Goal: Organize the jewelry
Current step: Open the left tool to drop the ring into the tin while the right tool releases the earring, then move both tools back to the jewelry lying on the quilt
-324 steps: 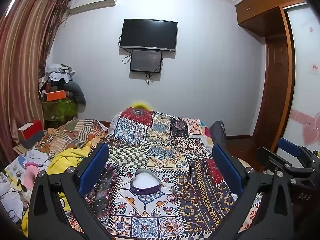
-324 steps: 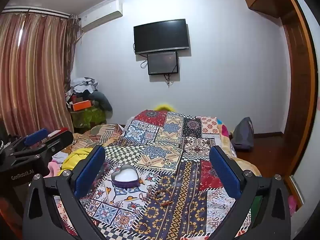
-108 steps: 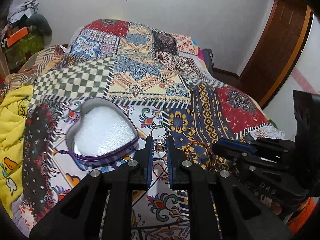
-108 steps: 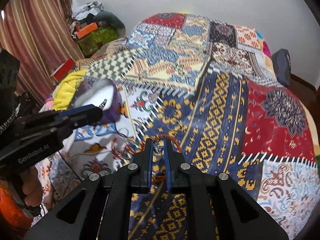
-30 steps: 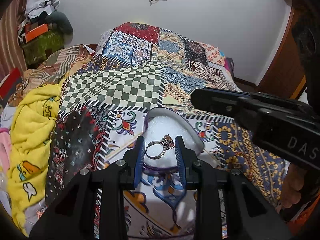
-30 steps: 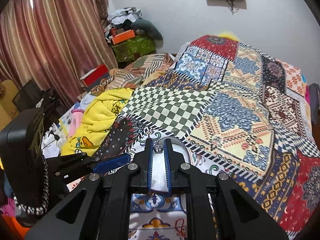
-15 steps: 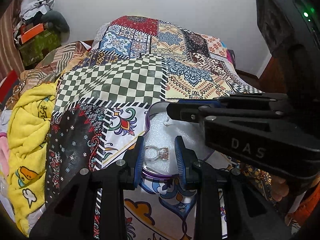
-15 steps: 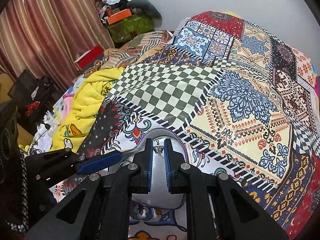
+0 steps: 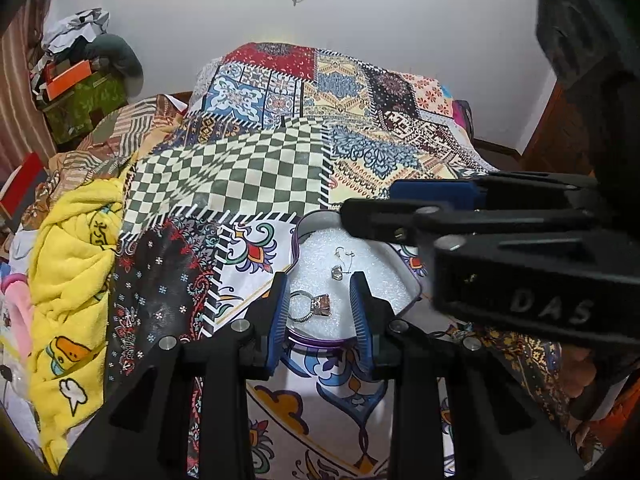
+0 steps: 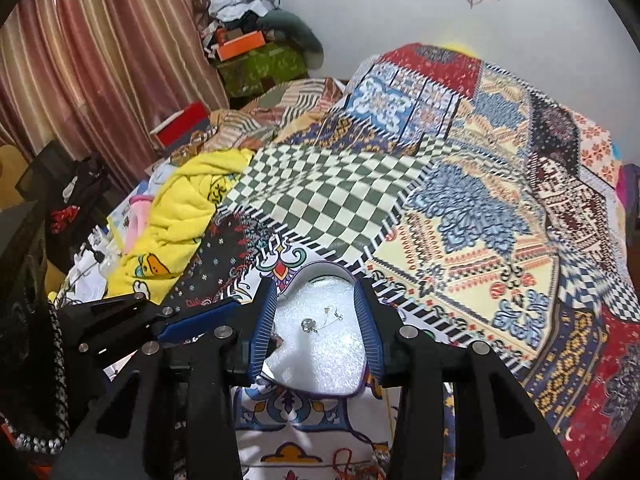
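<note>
A purple heart-shaped box [image 9: 304, 224] with white foam inside sits on the patchwork bedspread. On the foam lie a silver ring with a pinkish stone [image 9: 310, 306] and a small silver earring [image 9: 340, 266]. My left gripper [image 9: 320, 312] is open over the box's near edge, and the ring lies loose between its fingers. My right gripper [image 10: 316, 332] is open above the same box [image 10: 328, 270], with the earring [image 10: 316, 322] lying on the foam between its fingers. From the left wrist, the right gripper's fingers [image 9: 380, 220] reach over the box's far side.
The patchwork bedspread [image 10: 460, 200] covers the bed. A yellow blanket [image 9: 76, 260] is bunched at the left. More jewelry lies on the cover near the box [image 9: 460, 334] and red cord pieces [image 10: 352, 468] at the front edge. Clutter and curtains stand at the left.
My right gripper has opened and the earring now lies on the foam. The left gripper stays open over the box, with the ring resting on the foam.
</note>
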{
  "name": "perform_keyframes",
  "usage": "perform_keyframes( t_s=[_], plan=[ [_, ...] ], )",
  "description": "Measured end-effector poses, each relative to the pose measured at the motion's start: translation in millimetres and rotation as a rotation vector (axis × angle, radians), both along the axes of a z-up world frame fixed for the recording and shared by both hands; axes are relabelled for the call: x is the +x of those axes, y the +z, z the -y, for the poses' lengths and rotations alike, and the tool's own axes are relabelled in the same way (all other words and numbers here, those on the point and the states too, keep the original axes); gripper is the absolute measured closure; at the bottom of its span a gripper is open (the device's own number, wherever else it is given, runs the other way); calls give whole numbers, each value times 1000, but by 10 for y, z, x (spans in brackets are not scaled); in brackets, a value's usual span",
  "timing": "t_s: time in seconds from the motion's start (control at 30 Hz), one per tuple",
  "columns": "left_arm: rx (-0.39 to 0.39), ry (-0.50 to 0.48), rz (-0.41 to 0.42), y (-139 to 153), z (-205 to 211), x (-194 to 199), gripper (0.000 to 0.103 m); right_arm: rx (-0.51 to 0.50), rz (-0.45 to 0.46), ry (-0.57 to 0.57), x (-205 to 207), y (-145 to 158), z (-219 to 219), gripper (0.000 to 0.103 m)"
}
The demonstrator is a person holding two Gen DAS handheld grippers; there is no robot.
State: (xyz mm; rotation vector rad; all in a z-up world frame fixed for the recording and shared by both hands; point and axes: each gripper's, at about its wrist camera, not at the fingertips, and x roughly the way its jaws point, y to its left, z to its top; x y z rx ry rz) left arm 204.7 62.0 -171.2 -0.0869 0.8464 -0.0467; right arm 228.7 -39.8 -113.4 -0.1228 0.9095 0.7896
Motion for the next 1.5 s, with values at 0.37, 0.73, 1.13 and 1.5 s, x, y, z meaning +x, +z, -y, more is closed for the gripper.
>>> perform_keyframes(
  t_s=[0.37, 0.73, 1.13, 1.5],
  plan=[
    [41, -26, 74, 370, 223, -278, 60, 11, 93, -97, -293, 341, 487, 66],
    [26, -96, 60, 444, 591, -441, 54, -47, 82, -231, -512, 246, 1177, 66],
    [3, -128, -149, -221, 828, -413, 54, -123, -41, -256, -708, -280, 1581, 55],
    [12, -105, -180, -365, 774, -475, 54, -165, -100, -149, -697, -709, 1241, 55]
  ],
)
